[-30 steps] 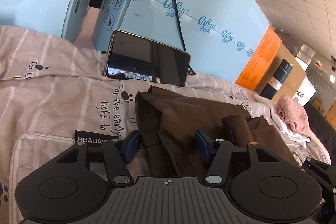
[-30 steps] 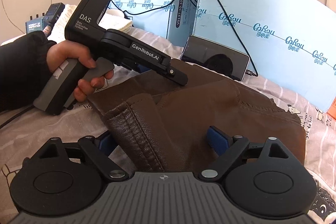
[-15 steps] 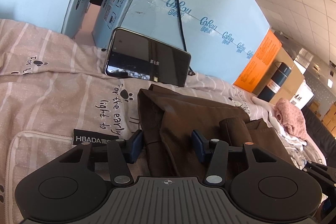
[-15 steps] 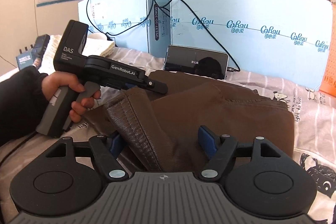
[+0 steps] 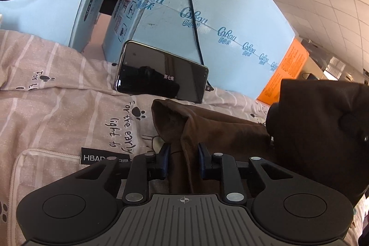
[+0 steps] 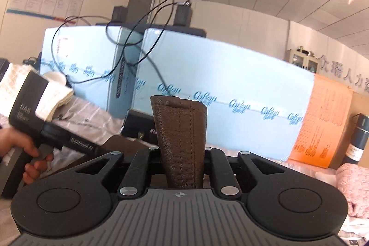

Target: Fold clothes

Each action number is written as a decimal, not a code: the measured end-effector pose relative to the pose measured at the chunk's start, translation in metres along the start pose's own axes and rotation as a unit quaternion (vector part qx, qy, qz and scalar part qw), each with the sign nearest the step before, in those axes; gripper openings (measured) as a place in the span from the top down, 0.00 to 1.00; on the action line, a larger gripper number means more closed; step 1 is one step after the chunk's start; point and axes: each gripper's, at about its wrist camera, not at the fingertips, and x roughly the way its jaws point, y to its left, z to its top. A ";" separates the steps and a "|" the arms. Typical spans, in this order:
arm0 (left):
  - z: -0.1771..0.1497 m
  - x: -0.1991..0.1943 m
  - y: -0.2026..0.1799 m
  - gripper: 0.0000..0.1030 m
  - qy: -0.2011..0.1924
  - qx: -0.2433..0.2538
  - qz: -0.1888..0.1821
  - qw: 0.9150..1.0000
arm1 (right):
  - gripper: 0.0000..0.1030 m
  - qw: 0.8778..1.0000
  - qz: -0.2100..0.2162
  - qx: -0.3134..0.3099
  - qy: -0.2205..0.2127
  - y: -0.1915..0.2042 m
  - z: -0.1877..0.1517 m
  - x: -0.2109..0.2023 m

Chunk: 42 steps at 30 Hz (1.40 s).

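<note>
A brown leather garment [image 5: 214, 128] lies on the pink striped bedsheet [image 5: 57, 107]. My left gripper [image 5: 183, 158] is shut on its left edge, low over the sheet. My right gripper [image 6: 182, 153] is shut on a stitched brown leather edge [image 6: 178, 130] and holds it raised, upright between the jaws. In the left wrist view a lifted dark part of the garment [image 5: 322, 126] hangs at the right. In the right wrist view the left gripper's handle [image 6: 30, 121] and the hand holding it sit at the left.
A black phone [image 5: 161, 73] leans against light blue boxes [image 5: 219, 15] at the back, with black cables hanging over them. An orange box [image 6: 322, 121] and a dark flask [image 6: 359, 137] stand at right. Pink clothing [image 6: 352, 186] lies at right, white towels [image 6: 53, 96] at left.
Both grippers closed on the leather garment. My right gripper lifted its edge up off the bed and tilted upward. The left gripper stayed low.
</note>
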 end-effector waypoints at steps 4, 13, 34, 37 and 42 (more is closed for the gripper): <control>0.002 -0.010 -0.003 0.81 -0.025 0.009 0.015 1.000 | 0.91 0.997 -0.038 0.049 -0.041 -0.039 0.024 0.014; 0.005 -0.034 0.019 0.81 -0.030 -0.042 0.033 0.998 | 0.92 0.968 -0.091 0.216 -0.089 -0.109 0.023 -0.018; 0.001 -0.026 0.019 0.37 -0.031 -0.030 0.033 0.998 | 0.18 0.927 -0.217 0.237 0.195 -0.193 -0.112 -0.037; 0.007 -0.024 0.013 0.18 -0.037 0.006 0.030 0.999 | 0.16 0.936 -0.219 0.208 0.179 -0.198 -0.100 -0.039; 0.009 -0.014 -0.015 0.10 -0.013 0.135 0.042 0.990 | 0.16 0.949 -0.223 0.179 0.132 -0.216 -0.075 -0.039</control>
